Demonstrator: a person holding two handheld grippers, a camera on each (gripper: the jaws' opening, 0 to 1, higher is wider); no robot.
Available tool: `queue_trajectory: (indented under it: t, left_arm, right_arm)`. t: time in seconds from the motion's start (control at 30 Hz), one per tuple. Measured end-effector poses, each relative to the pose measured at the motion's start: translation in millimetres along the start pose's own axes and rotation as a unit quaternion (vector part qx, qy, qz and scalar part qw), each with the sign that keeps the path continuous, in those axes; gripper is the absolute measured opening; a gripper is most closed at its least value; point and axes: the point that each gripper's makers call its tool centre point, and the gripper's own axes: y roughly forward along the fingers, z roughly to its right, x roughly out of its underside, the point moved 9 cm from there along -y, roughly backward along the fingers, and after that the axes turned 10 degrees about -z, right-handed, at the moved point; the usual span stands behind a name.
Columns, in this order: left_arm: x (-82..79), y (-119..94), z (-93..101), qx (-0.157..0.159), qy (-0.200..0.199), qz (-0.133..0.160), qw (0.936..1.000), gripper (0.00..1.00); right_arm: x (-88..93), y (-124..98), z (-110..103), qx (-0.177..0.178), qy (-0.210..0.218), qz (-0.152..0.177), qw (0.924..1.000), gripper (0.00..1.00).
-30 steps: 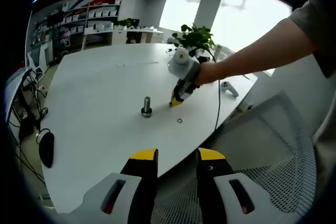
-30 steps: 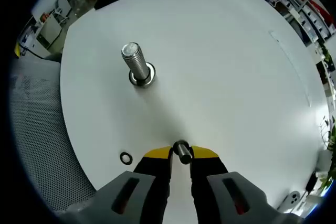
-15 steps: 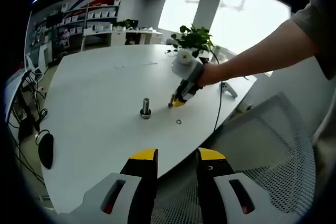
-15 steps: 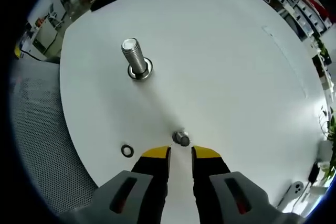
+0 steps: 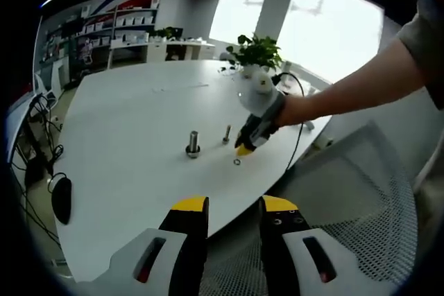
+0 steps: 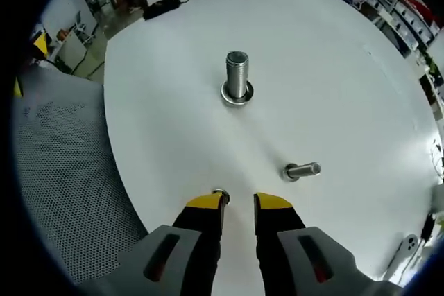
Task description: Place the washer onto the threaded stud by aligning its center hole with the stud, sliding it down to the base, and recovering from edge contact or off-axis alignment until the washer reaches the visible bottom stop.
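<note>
A large threaded stud [image 5: 193, 142] [image 6: 237, 77] stands upright on the white round table [image 5: 132, 129] [image 6: 333, 74], with a ring at its base. A smaller bolt [image 5: 227, 134] [image 6: 302, 170] stands to its right. The small washer [image 5: 237, 162] [image 6: 220, 193] lies flat near the table's edge. My right gripper [image 5: 247, 146] [image 6: 237, 202], held by a person's hand, hovers just over the washer, open, with the washer beside its left fingertip. My left gripper [image 5: 234, 206] is held back off the table's edge, open and holding nothing.
A grey mesh chair [image 5: 347, 192] [image 6: 62, 192] sits against the table's near edge. A black mouse [image 5: 61, 195] lies at the left, a potted plant [image 5: 258, 50] at the far side. A white controller [image 6: 406, 247] lies near the rim.
The right gripper opened and let go of the small bolt, leaving it standing on the table. It then moved toward the table's edge, over the washer. The left gripper stayed put.
</note>
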Motion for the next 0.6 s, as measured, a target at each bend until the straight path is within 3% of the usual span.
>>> queue_trajectory:
  t: [0.2,0.6]
  left_arm:
    - [0.2,0.4,0.3,0.001,0.002,-0.002,1.0,0.27]
    - [0.6,0.6,0.4,0.002,0.001,-0.005,1.0,0.27]
  right_arm:
    - [0.9,8.7,-3.5,0.001,-0.017,-0.016,0.9997,0.19]
    - [6.8,11.2,5.6,0.013,-0.002,-0.026,0.9996,0.19]
